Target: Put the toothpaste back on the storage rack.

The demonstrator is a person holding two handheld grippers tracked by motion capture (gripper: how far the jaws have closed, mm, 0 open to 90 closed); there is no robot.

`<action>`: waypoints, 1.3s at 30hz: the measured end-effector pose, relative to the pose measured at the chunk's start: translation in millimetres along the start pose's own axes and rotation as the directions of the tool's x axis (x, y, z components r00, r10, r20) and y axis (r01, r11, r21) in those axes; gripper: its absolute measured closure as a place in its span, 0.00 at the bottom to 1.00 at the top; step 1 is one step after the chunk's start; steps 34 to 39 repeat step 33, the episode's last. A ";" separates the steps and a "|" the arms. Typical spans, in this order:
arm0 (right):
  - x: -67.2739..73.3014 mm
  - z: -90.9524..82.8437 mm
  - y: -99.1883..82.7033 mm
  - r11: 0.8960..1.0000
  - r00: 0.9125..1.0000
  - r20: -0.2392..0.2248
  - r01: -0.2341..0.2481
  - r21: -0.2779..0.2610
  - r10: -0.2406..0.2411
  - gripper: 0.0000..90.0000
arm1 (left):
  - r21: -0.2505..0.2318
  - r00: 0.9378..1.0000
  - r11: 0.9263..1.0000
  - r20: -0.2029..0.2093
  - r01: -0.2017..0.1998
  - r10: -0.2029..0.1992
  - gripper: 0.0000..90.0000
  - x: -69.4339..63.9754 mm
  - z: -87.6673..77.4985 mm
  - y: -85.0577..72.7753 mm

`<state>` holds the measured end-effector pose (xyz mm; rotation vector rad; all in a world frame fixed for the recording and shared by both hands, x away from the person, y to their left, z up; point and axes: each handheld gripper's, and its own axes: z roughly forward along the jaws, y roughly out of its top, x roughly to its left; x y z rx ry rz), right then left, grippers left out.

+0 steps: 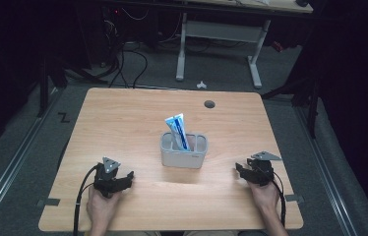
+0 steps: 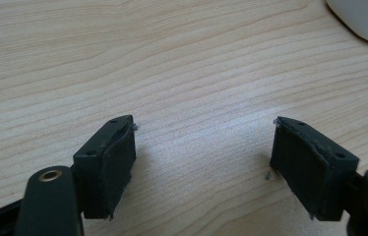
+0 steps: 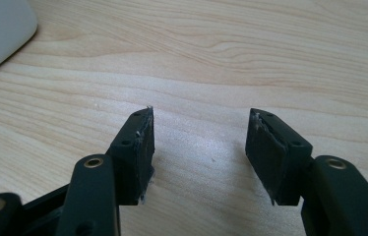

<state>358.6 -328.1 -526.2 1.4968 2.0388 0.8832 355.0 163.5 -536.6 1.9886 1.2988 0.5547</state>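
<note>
High view: a grey holder [image 1: 183, 156] is set mid-worktop [image 1: 123, 123], with a blue-and-white toothpaste tube [image 1: 177, 130] stood tilted in its left compartment. The left gripper [image 1: 129, 176] and right gripper [image 1: 238, 170] are rested well apart from it, one on either side.

Left gripper view: jaws spread, nothing between; the holder's corner [image 2: 364, 19] is seen top right.

Right gripper view: jaws likewise released; the holder's edge [image 3: 0, 34] is seen top left.

Step judged: no grasp begun. Next move calls for a reach inward to the tube or holder.
</note>
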 end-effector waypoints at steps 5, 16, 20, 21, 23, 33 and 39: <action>-0.3 1.4 -3.0 1.000 1.000 0.004 -0.006 -0.009 0.006 0.49 | -0.002 1.000 1.000 -0.001 0.000 0.000 0.28 -0.1 0.1 -0.1; 3.4 2.3 -3.6 1.000 1.000 0.019 0.020 -0.008 -0.020 0.46 | -0.001 1.000 1.000 -0.001 0.000 0.000 0.28 0.0 0.0 -0.1; 3.4 2.3 -3.7 1.000 1.000 0.020 0.020 -0.008 -0.020 0.46 | 0.000 1.000 1.000 0.000 0.001 -0.001 0.28 0.1 -0.1 -0.1; 3.4 2.2 -3.7 1.000 1.000 0.020 0.020 -0.007 -0.020 0.46 | 0.000 1.000 1.000 0.000 0.000 0.000 0.28 0.1 -0.1 -0.2; 3.5 2.3 -3.7 1.000 1.000 0.020 0.019 -0.008 -0.019 0.46 | 0.000 1.000 1.000 0.000 0.000 0.000 0.28 0.1 -0.1 -0.2; 3.3 2.3 -3.6 1.000 1.000 0.017 0.022 -0.007 -0.022 0.46 | 0.000 1.000 1.000 -0.003 0.002 -0.002 0.28 0.1 -0.2 -0.2; 3.3 2.3 -3.6 1.000 1.000 0.017 0.022 -0.007 -0.022 0.46 | 0.000 1.000 1.000 -0.003 0.002 -0.002 0.28 0.1 -0.2 -0.2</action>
